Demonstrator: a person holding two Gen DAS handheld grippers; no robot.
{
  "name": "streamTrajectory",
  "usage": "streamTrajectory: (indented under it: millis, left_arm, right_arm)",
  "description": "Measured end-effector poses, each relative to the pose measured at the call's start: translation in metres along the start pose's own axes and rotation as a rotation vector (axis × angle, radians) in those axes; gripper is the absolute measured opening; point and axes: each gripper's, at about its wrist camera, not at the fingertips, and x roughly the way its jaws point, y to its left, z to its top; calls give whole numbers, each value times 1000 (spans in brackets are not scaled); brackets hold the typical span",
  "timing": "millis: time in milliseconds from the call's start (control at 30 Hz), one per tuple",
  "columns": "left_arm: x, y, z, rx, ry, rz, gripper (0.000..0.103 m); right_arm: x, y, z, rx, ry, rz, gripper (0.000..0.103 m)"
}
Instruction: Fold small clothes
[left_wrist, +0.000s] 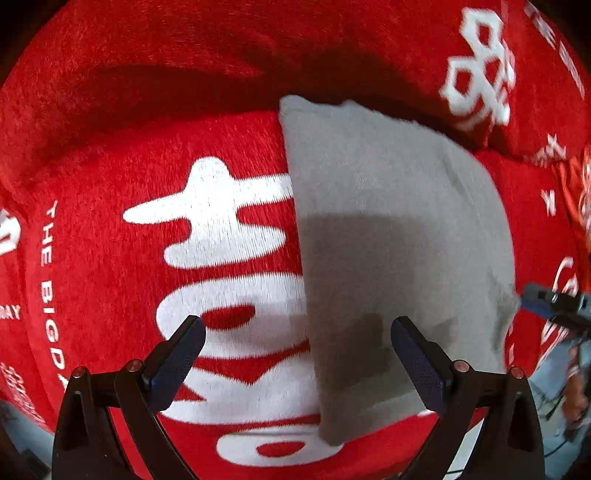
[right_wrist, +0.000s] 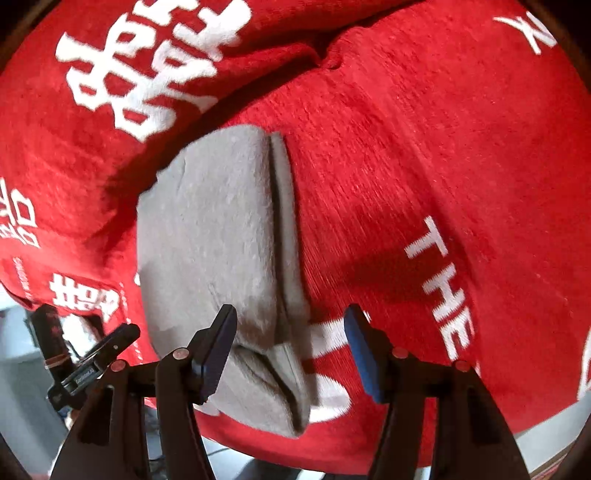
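Grey folded garment lies flat on red plush blanket with white lettering; surface beneath hidden, blanket keeps its own name. Long axis runs away from both cameras, stacked fold edges showing along its right side in right wrist view. Left tool wide, nothing between fingers, pointing down over garment's left edge near its near end. Right tool also wide, empty, straddling near right corner where layers stack, left finger over the cloth; contact unclear. Right tool sits nearer the layered edge, so judged the likelier to take it; left better placed to steady the piece
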Motion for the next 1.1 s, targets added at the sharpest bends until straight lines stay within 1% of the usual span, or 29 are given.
streamTrajectory:
  millis: [100,233,267,367,400,467,500,600,667,800,900,1067,1100]
  left_arm:
    - [4,8,11,-37,3,-65,101]
    - [20,7,23,-35,48,-122,101]
    - [24,7,26,-32,53,-146,101]
    - [38,4,36,-36,75,-230,101]
    - [41,4,37,-35,86,-239,101]
    - [52,0,41,-17,110,-233,101]
    - [56,-2,42,-6,116,-239,101]
    - [63,-10,47,7,125,-273,101]
    - [65,-15,50,8,125,-285,101]
    - [69,-22,49,-7,116,-284,101]
    - [69,-22,48,-20,103,-280,101]
    - [72,-25,46,-17,86,-273,101]
    - [72,-26,46,-16,83,-269,100]
  right_arm:
    - [4,-5,9,19,-7,58,64]
    - [14,-13,21,43,6,138,64]
    - [18,-14,24,41,14,171,64]
    - [26,-16,30,19,44,214,64]
    - [32,-16,34,4,67,226,64]
    - [39,-14,36,-19,99,239,64]
    - [44,-13,38,-39,119,249,64]
    - [50,-5,42,-90,146,280,65]
    - [54,0,44,-118,161,296,67]
    - [65,11,50,-147,196,379,67]
    - [74,19,51,-170,212,390,67]
    - [79,23,49,-131,199,410,66]
    - [79,23,49,-118,195,395,61]
